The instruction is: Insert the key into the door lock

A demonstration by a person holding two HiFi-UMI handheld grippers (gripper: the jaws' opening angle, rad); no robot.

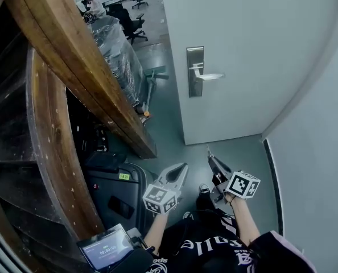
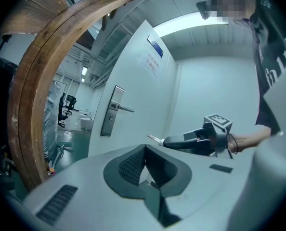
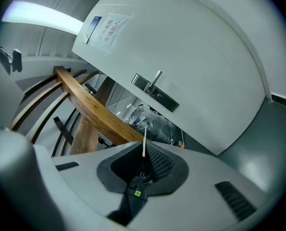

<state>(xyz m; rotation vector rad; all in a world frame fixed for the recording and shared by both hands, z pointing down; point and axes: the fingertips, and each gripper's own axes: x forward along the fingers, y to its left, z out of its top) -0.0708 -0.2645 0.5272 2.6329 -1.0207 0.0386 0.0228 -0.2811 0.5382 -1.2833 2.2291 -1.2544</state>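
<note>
one key [image 3: 144,136] in right gripper [image 3: 144,147], lock [image 1: 195,84] apart

No legible print, even on door notice [image 3: 110,30]

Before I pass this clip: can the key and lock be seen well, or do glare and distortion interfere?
Head view: evenly lit and sharp, lock plate clear, door edges bowed by the wide lens. Left gripper view: strong fisheye, dark corners, ceiling light blown out, key tiny but visible. Right gripper view: key crisp between the jaws, glare only at top left.
</note>
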